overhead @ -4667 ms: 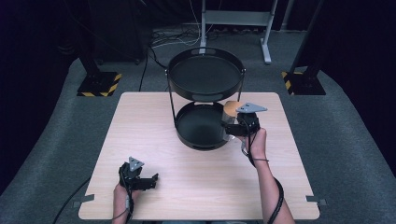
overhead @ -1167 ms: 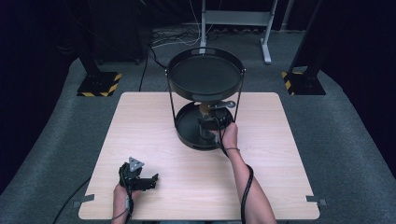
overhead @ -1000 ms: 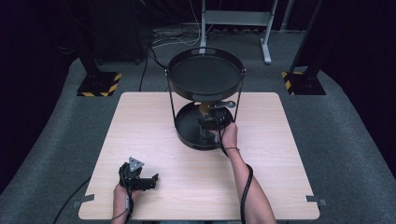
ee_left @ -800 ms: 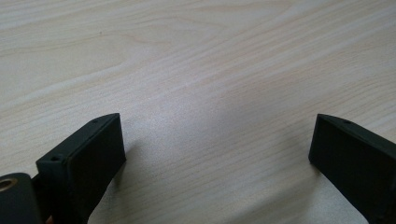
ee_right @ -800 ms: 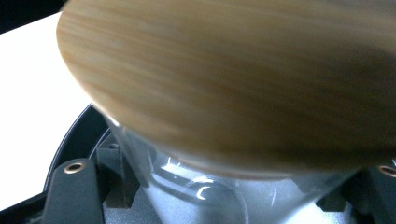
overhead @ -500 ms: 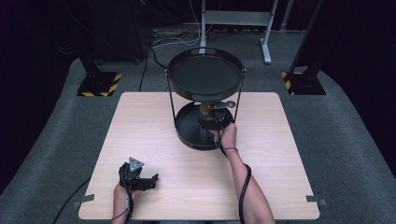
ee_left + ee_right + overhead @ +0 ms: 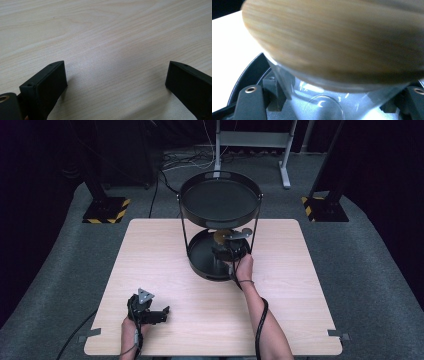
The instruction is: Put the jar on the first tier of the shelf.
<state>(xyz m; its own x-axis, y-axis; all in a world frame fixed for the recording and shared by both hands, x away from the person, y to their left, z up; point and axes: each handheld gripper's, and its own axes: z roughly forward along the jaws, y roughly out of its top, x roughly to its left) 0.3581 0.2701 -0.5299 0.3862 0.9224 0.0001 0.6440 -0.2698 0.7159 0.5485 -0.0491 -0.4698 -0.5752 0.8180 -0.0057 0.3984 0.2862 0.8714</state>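
Looking down from the high view, the right tool (image 7: 226, 251) sits over the lower tray of the black two-tier round metal stand (image 7: 220, 222), a detail its own view lacks; that view shows a clear glass jar with a round wooden lid (image 7: 342, 50) clamped between its jaws. The left tool (image 7: 150, 312) rests on the pale wooden desk (image 7: 150, 250), jaws wide apart, holding nothing.

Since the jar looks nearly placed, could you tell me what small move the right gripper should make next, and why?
Probably lower the jar a little until it sits on the lower tray, then open. The right gripper holds it under the top tray, its wooden lid uppermost and its glass body clamped between the jaws. Whether its base touches the tray cannot be told.
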